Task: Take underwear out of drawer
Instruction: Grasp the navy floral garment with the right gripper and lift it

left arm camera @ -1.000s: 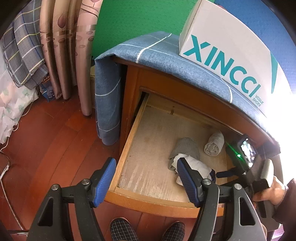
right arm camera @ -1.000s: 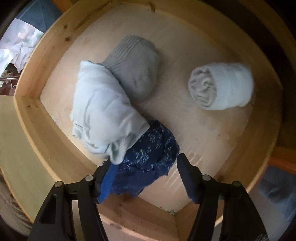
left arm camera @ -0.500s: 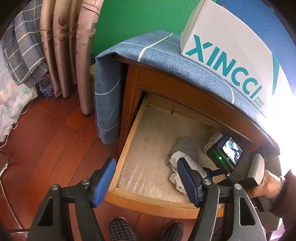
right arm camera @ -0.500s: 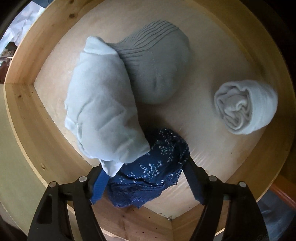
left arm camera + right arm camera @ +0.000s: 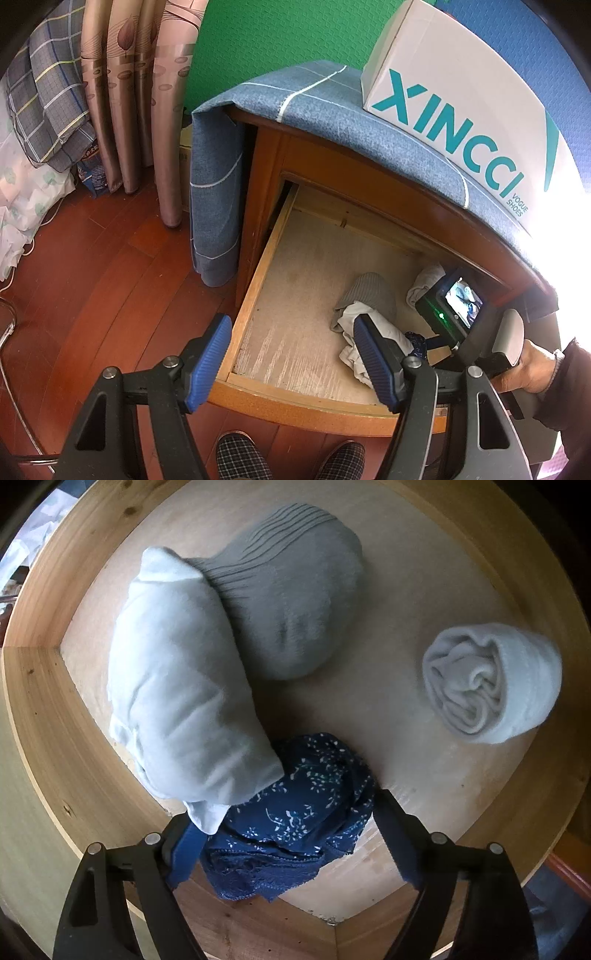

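Now R fingers (image 5: 391, 834) opening round underwear (image 5: 295, 819)

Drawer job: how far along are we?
Done: the drawer is pulled open. In hand: the right gripper is down inside, jaws opening around the blue floral underwear, not clamped yet. A pale folded cloth overlaps its edge. Left: close, lift it out. The left gripper hangs open, empty.
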A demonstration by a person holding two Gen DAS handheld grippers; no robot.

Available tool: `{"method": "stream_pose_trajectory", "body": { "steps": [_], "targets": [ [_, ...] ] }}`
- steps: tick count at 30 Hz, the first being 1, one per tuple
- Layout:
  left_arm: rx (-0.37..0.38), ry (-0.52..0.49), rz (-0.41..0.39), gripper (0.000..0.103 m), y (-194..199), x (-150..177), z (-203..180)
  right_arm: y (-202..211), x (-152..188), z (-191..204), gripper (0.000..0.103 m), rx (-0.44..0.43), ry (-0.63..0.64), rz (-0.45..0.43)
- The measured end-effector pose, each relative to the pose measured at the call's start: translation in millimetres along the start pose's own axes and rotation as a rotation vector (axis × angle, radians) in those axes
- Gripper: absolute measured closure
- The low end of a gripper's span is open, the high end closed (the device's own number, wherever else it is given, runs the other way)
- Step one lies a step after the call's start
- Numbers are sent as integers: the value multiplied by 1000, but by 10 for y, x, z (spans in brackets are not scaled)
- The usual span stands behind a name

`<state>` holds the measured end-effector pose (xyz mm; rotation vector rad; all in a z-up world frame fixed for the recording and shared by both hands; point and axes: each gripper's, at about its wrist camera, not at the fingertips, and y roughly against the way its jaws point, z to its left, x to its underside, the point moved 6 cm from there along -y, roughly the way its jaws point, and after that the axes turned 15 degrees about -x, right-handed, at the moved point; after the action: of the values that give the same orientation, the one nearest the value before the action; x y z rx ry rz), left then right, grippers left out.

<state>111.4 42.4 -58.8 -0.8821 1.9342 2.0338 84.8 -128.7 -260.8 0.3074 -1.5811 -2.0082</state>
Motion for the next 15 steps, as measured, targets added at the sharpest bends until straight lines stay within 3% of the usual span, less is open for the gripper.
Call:
{"method": "stream_pose_trajectory", "body": {
  "steps": [2, 4, 15],
  "targets": [
    [0, 0, 0, 33, 0, -1, -2, 21, 15, 48, 29, 5, 4, -1],
    [1, 2, 1, 33, -2, -3, 2, 37, 51, 26, 44, -1, -7, -8],
    [5, 11, 1, 33, -7, -4, 23, 14, 204, 7, 62, -8, -39, -1]
  ]
}}
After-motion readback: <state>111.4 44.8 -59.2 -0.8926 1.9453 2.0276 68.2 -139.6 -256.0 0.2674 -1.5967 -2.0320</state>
